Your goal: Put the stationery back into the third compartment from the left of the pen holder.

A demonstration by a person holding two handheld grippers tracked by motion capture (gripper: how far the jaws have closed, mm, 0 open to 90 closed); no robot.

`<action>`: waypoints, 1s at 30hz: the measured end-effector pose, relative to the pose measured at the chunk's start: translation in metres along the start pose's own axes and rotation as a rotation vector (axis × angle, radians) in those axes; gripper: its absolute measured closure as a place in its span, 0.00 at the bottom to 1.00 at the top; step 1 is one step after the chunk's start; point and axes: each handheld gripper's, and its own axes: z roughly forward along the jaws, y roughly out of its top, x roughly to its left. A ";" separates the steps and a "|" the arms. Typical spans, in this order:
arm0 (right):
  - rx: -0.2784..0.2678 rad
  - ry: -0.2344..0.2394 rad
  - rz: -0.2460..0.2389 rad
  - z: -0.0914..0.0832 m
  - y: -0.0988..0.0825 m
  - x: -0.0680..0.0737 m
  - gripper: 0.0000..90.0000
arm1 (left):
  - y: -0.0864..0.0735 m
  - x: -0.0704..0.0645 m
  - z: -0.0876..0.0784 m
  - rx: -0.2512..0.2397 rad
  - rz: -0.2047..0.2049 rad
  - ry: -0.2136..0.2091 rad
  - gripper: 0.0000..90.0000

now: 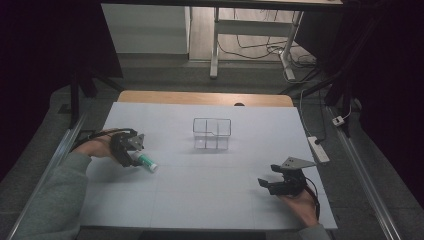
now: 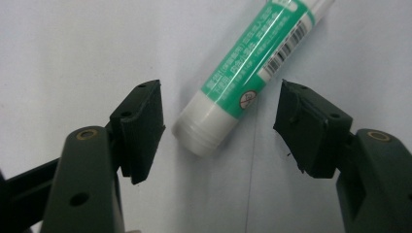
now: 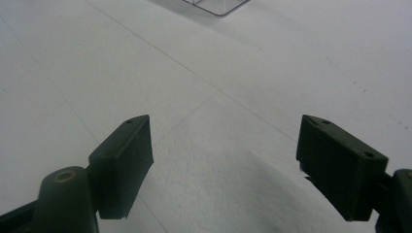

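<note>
A white and green glue stick [image 1: 147,161] lies flat on the white table sheet [image 1: 200,195] at the left. My left gripper [image 1: 132,158] hovers right over it, tilted down. In the left gripper view the stick's white end [image 2: 204,128] sits between the two black jaws with a gap on each side, so the left gripper [image 2: 221,128] is open and not pressing on it. My right gripper [image 1: 263,183] rests low over the sheet at the right front. In the right gripper view that gripper [image 3: 223,160] stands wide open with bare sheet between the jaws.
A clear plastic box with compartments [image 1: 212,134] stands at the middle of the table, toward the back; its corner shows in the right gripper view [image 3: 216,6]. A wooden table edge [image 1: 205,98] runs behind the sheet. A power strip [image 1: 318,149] lies off the right side.
</note>
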 end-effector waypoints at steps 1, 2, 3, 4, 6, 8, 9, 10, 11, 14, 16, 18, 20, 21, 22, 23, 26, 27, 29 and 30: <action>0.001 0.001 0.000 0.000 0.000 0.000 0.23 | 0.000 0.000 0.001 0.002 0.004 0.003 0.39; 0.002 0.001 0.002 0.000 0.000 0.000 0.23 | 0.000 0.000 0.001 -0.001 0.008 0.005 0.42; 0.002 0.001 0.002 0.000 0.000 0.000 0.23 | 0.000 0.001 0.002 -0.003 0.012 0.003 0.42; 0.002 0.001 0.001 0.000 0.000 0.000 0.23 | 0.001 0.002 0.002 0.005 0.021 0.001 0.44; 0.000 0.007 0.008 0.000 0.000 0.000 0.23 | 0.002 0.002 0.004 0.040 0.047 0.014 0.47; -0.002 0.013 0.011 0.000 0.000 0.000 0.23 | 0.004 0.002 0.006 0.052 0.061 0.014 0.49; -0.002 0.013 0.011 0.000 0.000 0.000 0.23 | 0.005 0.002 0.007 0.060 0.074 0.019 0.50; -0.003 0.013 0.010 0.000 0.000 0.000 0.23 | 0.005 0.002 0.009 0.066 0.082 0.021 0.52; -0.003 0.013 0.009 0.000 0.000 0.000 0.23 | 0.006 0.002 0.010 0.071 0.086 0.013 0.54; -0.004 0.017 0.011 0.000 0.000 0.000 0.23 | 0.006 0.002 0.009 0.072 0.110 -0.006 0.62; -0.005 0.017 0.009 -0.001 0.000 0.000 0.23 | 0.006 0.002 0.009 0.071 0.123 -0.011 0.67; -0.012 0.022 0.010 0.000 0.000 0.000 0.23 | 0.006 0.001 0.009 0.071 0.128 -0.009 0.71; -0.008 0.020 0.009 0.000 0.000 0.000 0.23 | 0.006 0.000 0.007 0.060 0.129 -0.014 0.71; -0.009 0.021 0.008 0.000 0.000 0.000 0.23 | 0.006 0.000 0.006 0.043 0.124 -0.019 0.71; -0.009 0.021 0.008 -0.001 0.000 0.000 0.23 | 0.006 0.000 0.004 0.030 0.120 -0.022 0.71; -0.012 0.022 0.009 -0.001 0.000 0.000 0.23 | 0.006 -0.001 0.003 0.014 0.113 -0.023 0.71; -0.013 0.021 0.010 -0.001 0.000 0.000 0.23 | 0.007 -0.003 -0.002 -0.031 0.095 -0.010 0.72; -0.012 0.021 0.011 -0.001 0.000 0.000 0.23 | 0.008 -0.004 -0.004 -0.042 0.087 0.000 0.72; -0.012 0.022 0.009 -0.001 0.000 0.000 0.23 | 0.009 -0.005 -0.006 -0.064 0.067 0.014 0.72; -0.010 0.021 0.007 -0.001 0.000 0.000 0.23 | 0.009 -0.006 -0.008 -0.073 0.058 0.017 0.72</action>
